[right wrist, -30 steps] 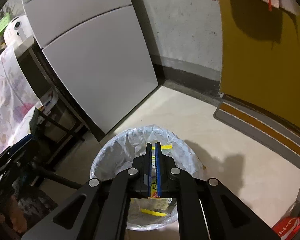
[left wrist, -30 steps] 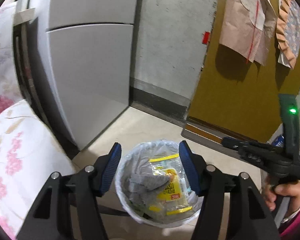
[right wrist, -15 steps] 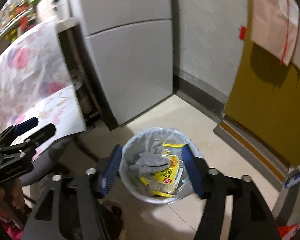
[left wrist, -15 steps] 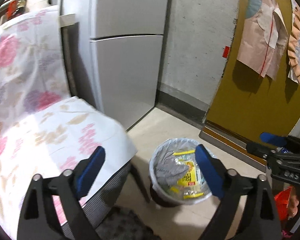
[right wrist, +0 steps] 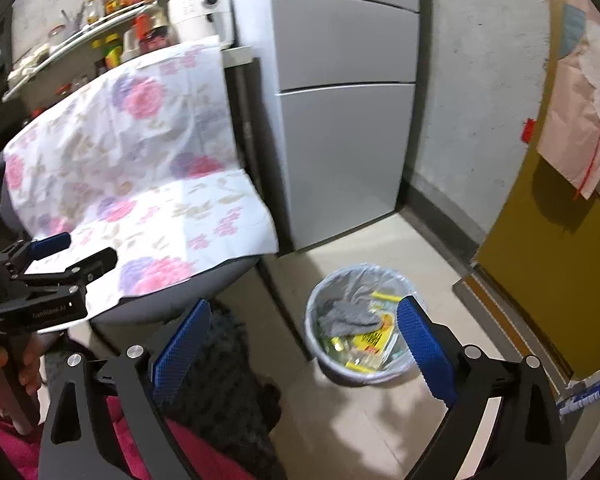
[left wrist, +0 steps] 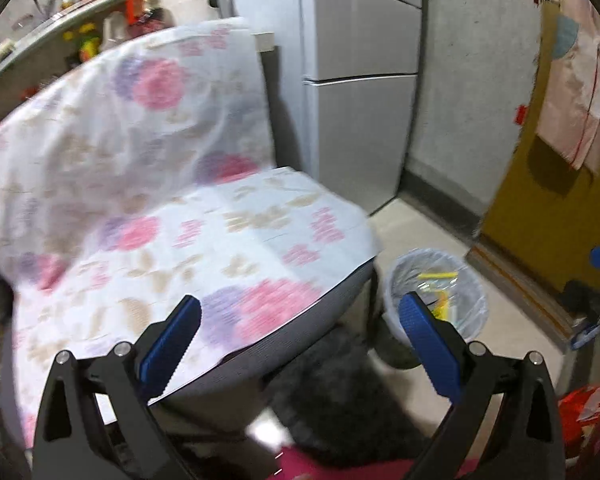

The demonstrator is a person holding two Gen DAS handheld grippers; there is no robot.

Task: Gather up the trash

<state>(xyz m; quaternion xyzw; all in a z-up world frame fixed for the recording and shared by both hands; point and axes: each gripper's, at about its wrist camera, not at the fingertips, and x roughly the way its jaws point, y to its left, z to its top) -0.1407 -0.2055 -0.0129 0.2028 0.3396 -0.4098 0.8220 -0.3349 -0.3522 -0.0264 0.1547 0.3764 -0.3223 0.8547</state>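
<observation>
1. My left tool (left wrist: 300, 344) is open wide, and there is nothing between its blue pads (left wrist: 170, 344).
2. My right tool (right wrist: 302, 344) is open wide too, and it holds nothing.
3. In the right view I see my left tool off to the left side, up by the chair.
4. The trash bin (right wrist: 364, 372) stands on the floor (right wrist: 364, 420), low and past my right tool. It has a clear bag inside.
5. In the bin lie a gray cloth (right wrist: 348, 314) and yellow wrappers (right wrist: 374, 338). The cloth lies on top of the wrappers.
6. In the left view the bin (left wrist: 474, 312) is just beside the right pad, next to the chair.
7. The chair (left wrist: 172, 232) has a flowery cover on it.
8. A gray fridge (right wrist: 340, 120) stands behind the chair and the bin.
9. A yellow door (right wrist: 560, 260) is on the right.
</observation>
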